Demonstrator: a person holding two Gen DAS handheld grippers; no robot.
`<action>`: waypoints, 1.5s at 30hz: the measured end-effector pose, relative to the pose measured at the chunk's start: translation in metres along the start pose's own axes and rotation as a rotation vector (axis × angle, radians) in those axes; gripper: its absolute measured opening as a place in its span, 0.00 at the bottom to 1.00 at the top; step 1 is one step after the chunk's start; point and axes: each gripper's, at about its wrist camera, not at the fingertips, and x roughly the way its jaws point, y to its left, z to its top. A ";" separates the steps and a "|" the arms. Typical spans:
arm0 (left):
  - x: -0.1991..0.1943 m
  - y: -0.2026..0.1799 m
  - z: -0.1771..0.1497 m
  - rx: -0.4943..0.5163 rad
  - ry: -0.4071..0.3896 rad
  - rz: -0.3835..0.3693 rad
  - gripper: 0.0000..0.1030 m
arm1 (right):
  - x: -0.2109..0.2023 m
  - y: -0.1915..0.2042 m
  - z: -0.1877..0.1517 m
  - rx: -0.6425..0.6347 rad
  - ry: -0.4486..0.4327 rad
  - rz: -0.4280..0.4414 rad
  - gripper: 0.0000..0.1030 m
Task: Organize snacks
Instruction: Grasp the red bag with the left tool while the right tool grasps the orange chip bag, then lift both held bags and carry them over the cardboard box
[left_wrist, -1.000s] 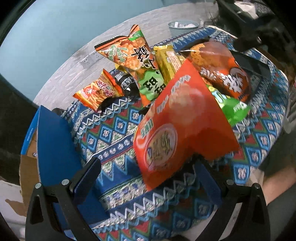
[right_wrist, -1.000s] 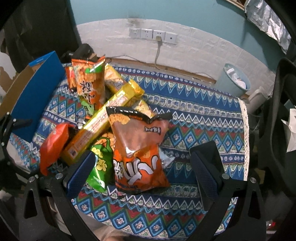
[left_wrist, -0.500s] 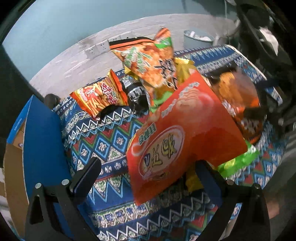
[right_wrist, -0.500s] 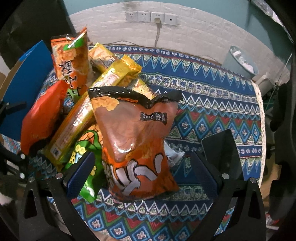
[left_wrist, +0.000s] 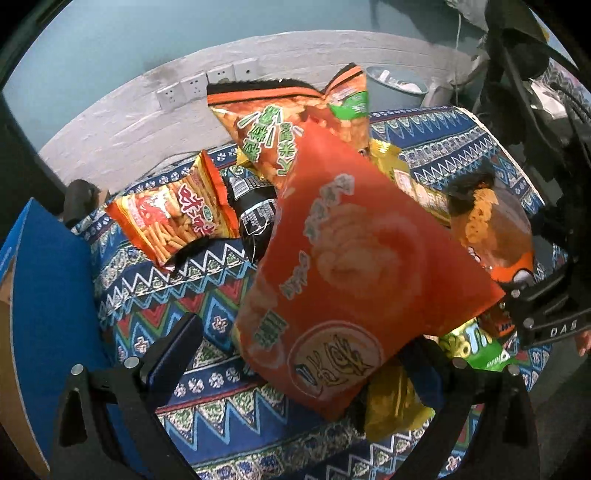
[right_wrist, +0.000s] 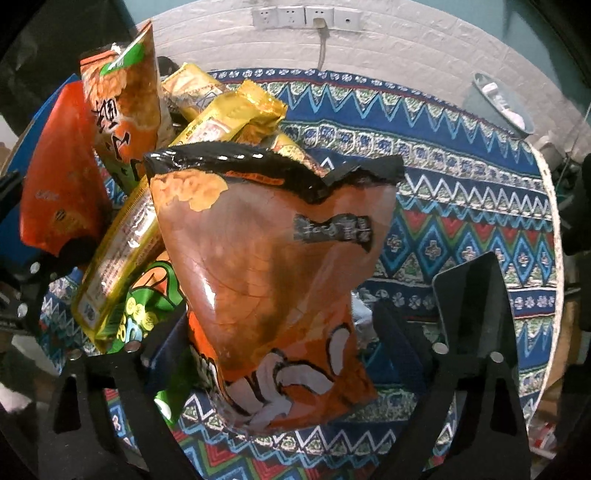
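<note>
A pile of snack bags lies on a patterned cloth (left_wrist: 192, 280). In the left wrist view my left gripper (left_wrist: 306, 354) is open, its fingers on either side of a large red-orange bag (left_wrist: 354, 280) that fills the gap between them. Behind it stand an orange-and-green bag (left_wrist: 288, 125), a fries bag (left_wrist: 177, 214) and a black bag (left_wrist: 255, 206). In the right wrist view my right gripper (right_wrist: 321, 317) is open around an orange bag with a black top (right_wrist: 273, 266). A long yellow pack (right_wrist: 177, 199) and a green bag (right_wrist: 147, 306) lie to its left.
A blue cardboard box (left_wrist: 44, 302) stands open at the left edge of the table. A grey waste bin (right_wrist: 498, 107) sits on the floor behind, below wall sockets (right_wrist: 306, 16). The right gripper's frame (left_wrist: 546, 317) shows at the right of the left wrist view.
Both grippers have moved in closer to the pile. The red-orange bag and the orange black-topped bag now loom larger between their fingers. The jaws stay open.
</note>
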 end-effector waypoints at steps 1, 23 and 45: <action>0.003 0.002 0.001 -0.014 0.004 -0.016 0.94 | 0.002 0.000 0.000 -0.005 0.001 0.008 0.82; -0.021 -0.006 -0.005 0.031 -0.072 0.001 0.27 | -0.035 0.009 -0.005 -0.066 -0.088 -0.040 0.44; -0.109 0.024 -0.017 -0.046 -0.231 0.087 0.26 | -0.123 0.056 0.028 -0.147 -0.269 -0.073 0.44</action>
